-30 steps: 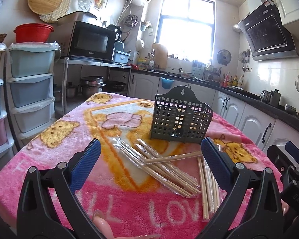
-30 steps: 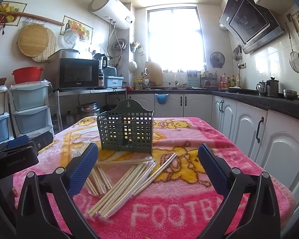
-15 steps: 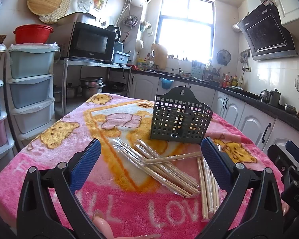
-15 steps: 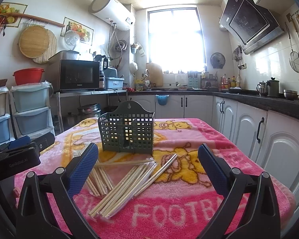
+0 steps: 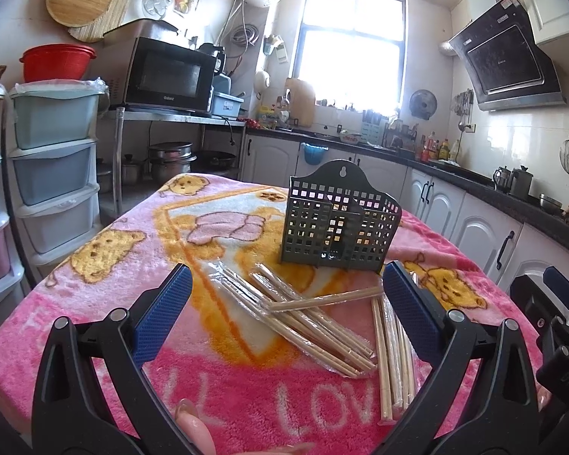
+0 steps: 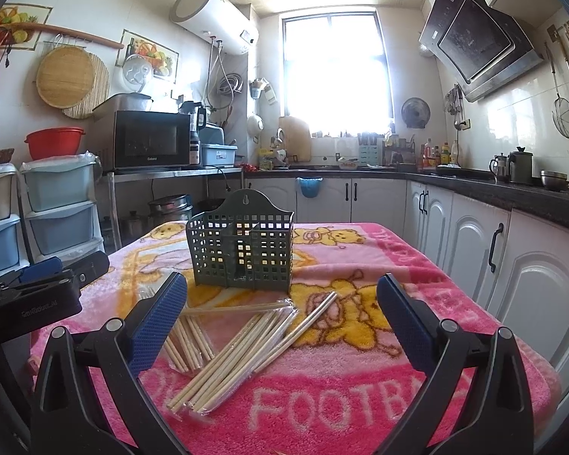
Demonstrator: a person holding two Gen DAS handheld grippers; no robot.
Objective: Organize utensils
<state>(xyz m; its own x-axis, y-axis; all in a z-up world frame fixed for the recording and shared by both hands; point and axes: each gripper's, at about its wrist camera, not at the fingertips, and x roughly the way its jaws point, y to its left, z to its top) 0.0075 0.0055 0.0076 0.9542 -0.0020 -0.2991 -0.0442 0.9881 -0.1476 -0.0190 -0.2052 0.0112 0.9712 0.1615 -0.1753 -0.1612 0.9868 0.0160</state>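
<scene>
A table covered by a pink fleece blanket printed with yellow bears and white lettering (image 5: 106,303) fills both wrist views, and on it all of the task's things are laid out. Toward the far middle of the blanket a dark green perforated plastic utensil holder with a hanging tab and an inner divider (image 6: 242,246) is stood upright. Through its grid walls no sticks can be made out, so its compartments are judged to be unfilled, though the interior is only partly visible.

In front of the holder, near it but apart from it, the pale bamboo chopsticks in clear plastic sleeves (image 5: 303,311) are scattered flat on the cloth in several crossing bundles, with one sleeved pair lying across the others (image 6: 239,309).

The task is therefore judged to be at its very start: nothing is seen gathered or placed, and every bundle is left to be picked up and stood in the holder.

The left gripper (image 5: 284,311) is held above the near edge of the blanket with its blue-padded jaws spread wide and nothing between them. The right gripper (image 6: 280,322) is likewise spread wide and unloaded, aimed at the chopstick pile.
</scene>
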